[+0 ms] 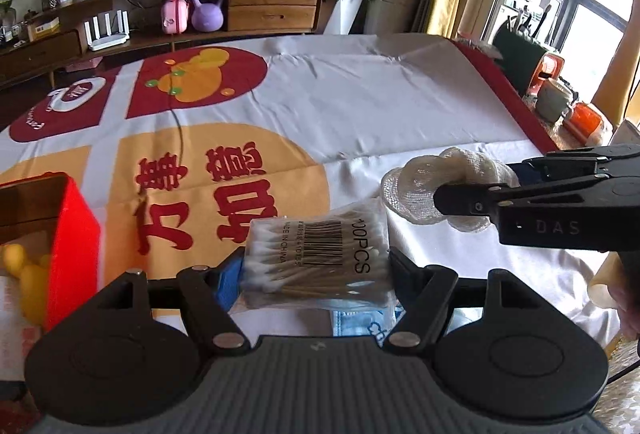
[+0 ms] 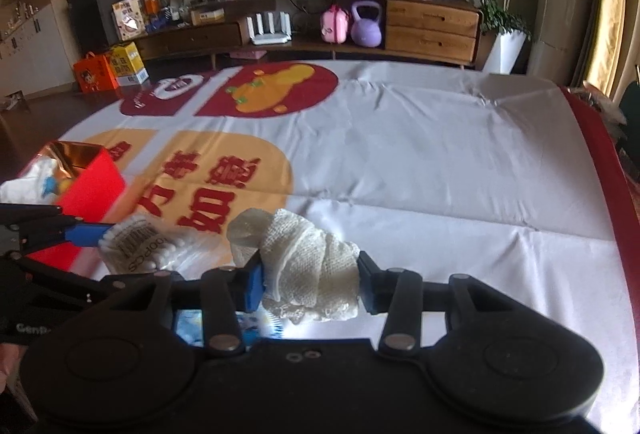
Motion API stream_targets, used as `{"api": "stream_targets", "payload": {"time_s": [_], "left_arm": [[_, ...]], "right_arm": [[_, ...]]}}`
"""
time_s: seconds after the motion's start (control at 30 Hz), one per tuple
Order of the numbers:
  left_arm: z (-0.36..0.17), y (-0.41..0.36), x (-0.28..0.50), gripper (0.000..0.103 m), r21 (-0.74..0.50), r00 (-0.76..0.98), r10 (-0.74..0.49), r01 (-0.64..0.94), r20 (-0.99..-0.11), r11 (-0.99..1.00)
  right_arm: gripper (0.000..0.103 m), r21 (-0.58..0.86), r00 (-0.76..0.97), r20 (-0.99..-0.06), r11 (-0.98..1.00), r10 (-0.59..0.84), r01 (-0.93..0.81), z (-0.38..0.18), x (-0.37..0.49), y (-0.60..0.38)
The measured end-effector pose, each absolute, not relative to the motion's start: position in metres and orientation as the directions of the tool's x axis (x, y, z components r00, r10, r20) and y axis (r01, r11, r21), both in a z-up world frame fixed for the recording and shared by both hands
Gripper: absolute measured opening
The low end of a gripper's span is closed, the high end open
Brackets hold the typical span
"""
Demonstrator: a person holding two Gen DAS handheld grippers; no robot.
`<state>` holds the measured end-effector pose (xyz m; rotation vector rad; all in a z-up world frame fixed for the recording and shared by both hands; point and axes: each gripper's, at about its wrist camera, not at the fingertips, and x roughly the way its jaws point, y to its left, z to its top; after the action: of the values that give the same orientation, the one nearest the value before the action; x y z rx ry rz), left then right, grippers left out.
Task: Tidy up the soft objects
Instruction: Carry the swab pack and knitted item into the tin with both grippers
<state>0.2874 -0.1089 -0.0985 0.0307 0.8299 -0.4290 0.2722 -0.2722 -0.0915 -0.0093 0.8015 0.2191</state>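
A clear pack of cotton swabs [image 1: 320, 254] with a barcode label hangs above the printed cloth, and my left gripper [image 1: 316, 270] is shut on it, one pad at each end. The same swab pack [image 2: 140, 246] appears at the left of the right wrist view. My right gripper [image 2: 310, 282] is shut on a bundle of white gauze [image 2: 304, 258], lifted off the cloth. That white gauze [image 1: 428, 186] shows in the left wrist view too, sticking out of the right gripper's black fingers [image 1: 480, 202].
A red open box [image 1: 68, 242] holding yellow items stands at the left on the cloth [image 1: 380, 106]; it is the red box [image 2: 88, 186] in the right wrist view. A blue-printed packet [image 1: 364, 322] lies under the left gripper. A wooden sideboard [image 2: 432, 26] lines the far wall.
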Motion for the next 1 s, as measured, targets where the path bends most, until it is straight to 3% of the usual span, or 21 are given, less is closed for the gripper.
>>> {"api": "stream_targets", "payload": {"time_s": [1.0], "left_arm": [[-0.023, -0.004, 0.211, 0.073, -0.117, 0.686, -0.269, 0.26, -0.676, 0.958]], "right_arm": [[0.045, 0.087, 0.677, -0.642, 0.911, 0.361, -0.403, -0.018, 0.207, -0.167]]}}
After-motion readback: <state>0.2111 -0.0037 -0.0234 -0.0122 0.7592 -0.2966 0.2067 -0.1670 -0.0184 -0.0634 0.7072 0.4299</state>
